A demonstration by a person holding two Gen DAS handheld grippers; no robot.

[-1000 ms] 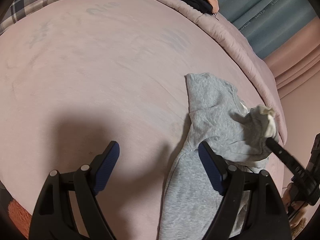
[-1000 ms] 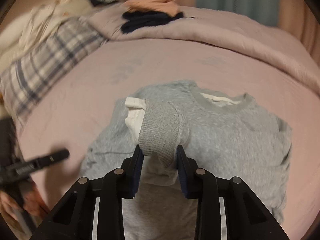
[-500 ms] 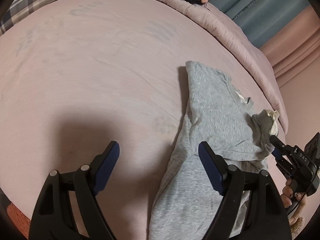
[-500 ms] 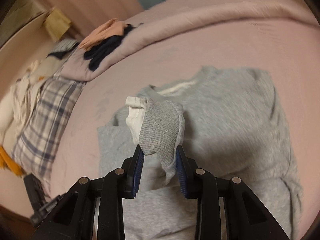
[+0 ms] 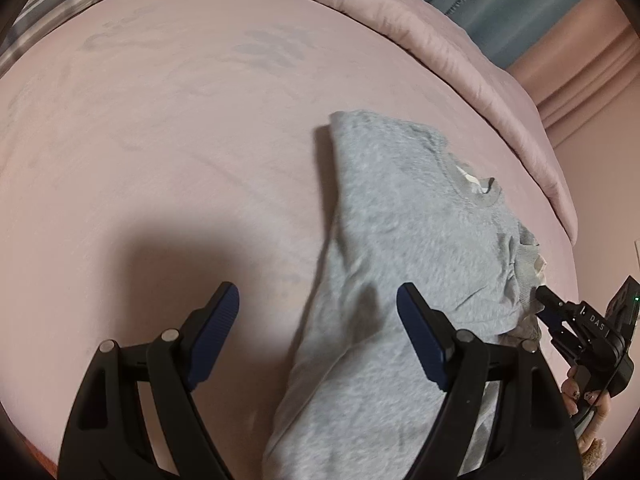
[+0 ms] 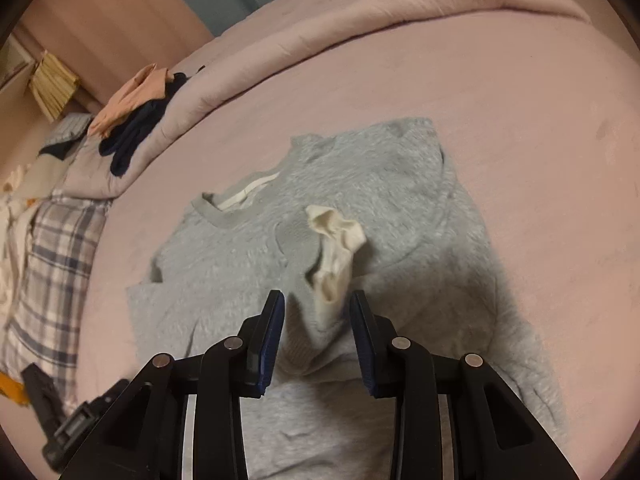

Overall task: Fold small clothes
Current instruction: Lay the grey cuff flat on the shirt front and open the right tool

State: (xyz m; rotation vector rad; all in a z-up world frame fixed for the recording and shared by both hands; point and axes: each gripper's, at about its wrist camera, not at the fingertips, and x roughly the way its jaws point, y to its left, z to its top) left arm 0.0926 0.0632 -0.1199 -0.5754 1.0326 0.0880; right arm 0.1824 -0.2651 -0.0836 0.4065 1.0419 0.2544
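A small grey sweatshirt (image 5: 404,240) lies on the pink bed, neck toward the far side, and shows in the right wrist view (image 6: 360,208) too. My right gripper (image 6: 318,312) is shut on the sweatshirt's sleeve end, whose cream lining (image 6: 336,248) faces up over the chest. In the left wrist view the right gripper (image 5: 544,300) holds that cuff at the sweatshirt's right side. My left gripper (image 5: 318,312) is open and empty, hovering over the sweatshirt's left edge near the hem.
The pink bedsheet (image 5: 160,140) spreads to the left. A rolled pink duvet (image 6: 360,20) runs along the far side with dark and peach clothes (image 6: 136,116) on it. A plaid pillow (image 6: 52,264) lies at the left. Curtains (image 5: 500,8) hang behind.
My right gripper has carried the sleeve end across the sweatshirt's front and turned, so the cream lining now faces up. My left gripper has stayed open and drifted slightly.
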